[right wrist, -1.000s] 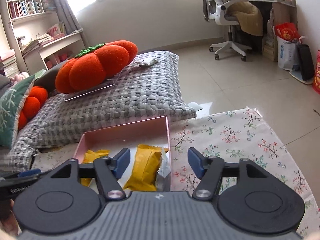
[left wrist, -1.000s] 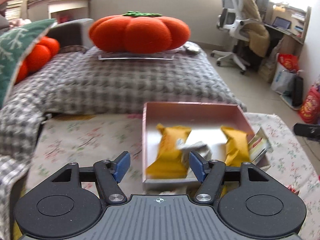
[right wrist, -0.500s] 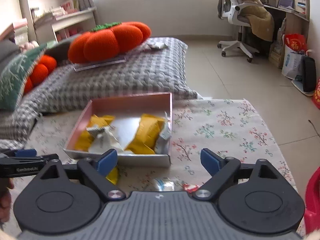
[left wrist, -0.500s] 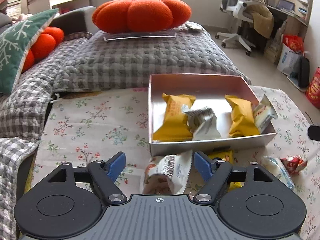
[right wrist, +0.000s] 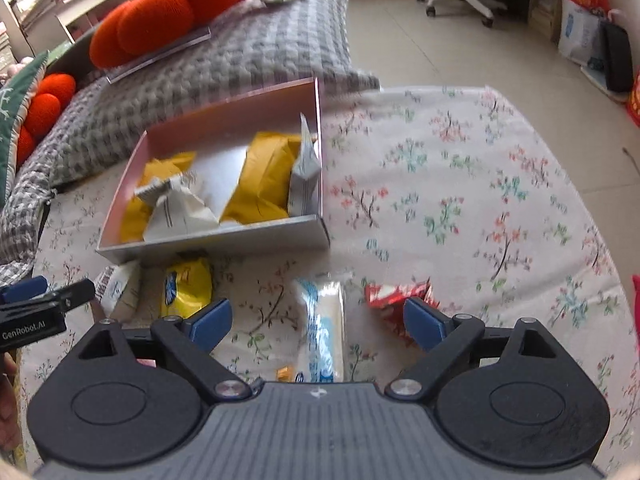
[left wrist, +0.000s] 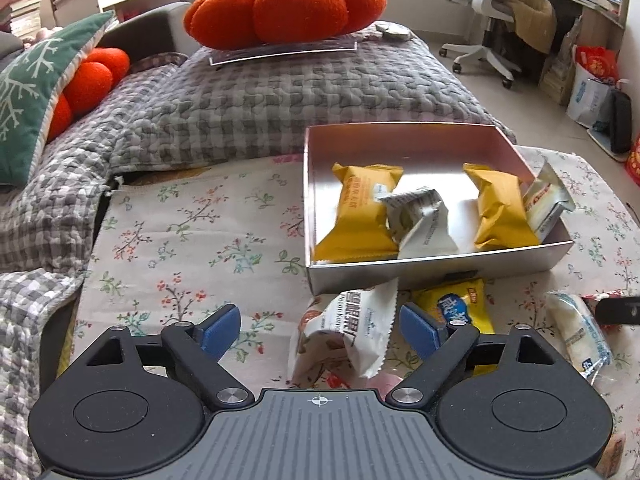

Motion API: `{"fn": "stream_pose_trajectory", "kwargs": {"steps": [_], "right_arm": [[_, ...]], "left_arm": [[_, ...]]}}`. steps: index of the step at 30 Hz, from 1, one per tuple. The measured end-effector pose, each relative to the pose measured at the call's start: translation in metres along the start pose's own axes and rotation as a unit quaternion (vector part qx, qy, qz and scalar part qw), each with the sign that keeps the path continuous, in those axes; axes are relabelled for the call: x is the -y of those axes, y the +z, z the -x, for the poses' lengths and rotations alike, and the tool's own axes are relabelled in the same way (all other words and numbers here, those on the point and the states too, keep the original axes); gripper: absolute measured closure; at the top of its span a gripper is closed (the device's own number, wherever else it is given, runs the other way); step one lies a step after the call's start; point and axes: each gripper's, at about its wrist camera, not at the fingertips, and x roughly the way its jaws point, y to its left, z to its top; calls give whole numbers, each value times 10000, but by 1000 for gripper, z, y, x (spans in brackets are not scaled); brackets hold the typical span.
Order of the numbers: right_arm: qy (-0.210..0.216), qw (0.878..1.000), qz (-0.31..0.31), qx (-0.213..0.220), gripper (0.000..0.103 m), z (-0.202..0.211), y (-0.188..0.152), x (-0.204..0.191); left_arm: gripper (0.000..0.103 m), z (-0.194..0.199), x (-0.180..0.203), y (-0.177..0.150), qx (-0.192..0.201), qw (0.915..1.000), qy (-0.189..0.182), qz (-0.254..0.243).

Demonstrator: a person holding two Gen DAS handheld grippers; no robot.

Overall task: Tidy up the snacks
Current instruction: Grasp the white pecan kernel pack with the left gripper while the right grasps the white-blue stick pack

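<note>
A pink box (left wrist: 404,140) sits on a flowered cloth (left wrist: 192,240) and holds two yellow packets (left wrist: 360,216) and two white ones. Loose snacks lie on the cloth just in front of the box's near wall: a white wrapper (left wrist: 348,332), a yellow bag with a blue label (left wrist: 456,308), a long clear-and-blue packet (right wrist: 322,328) and a red wrapper (right wrist: 396,300). The left gripper (left wrist: 320,326) points down at the white wrapper, which lies between its blue fingertips (left wrist: 220,326); its jaws are opening and the pads stand clear of the wrapper on both sides, so nothing is gripped. The right gripper (right wrist: 318,320) hangs over the long packet, jaws also opening, with the packet between the tips and untouched; the red wrapper seems to lie just behind its right fingertip, though blur makes that hard to judge
</note>
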Motion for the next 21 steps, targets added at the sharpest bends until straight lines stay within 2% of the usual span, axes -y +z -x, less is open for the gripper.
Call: {"fn": "stream_pose_trajectory", "kwargs": {"steps": [10, 21], "right_arm": [[-217, 9996, 179, -23, 9, 2, -6, -11], [-347, 9993, -70, -117, 8, -5, -4, -8]], "left_arm": [[14, -2, -6, -1, -10, 9999, 139, -15], [14, -14, -3, -2, -159, 9996, 169, -134]]}}
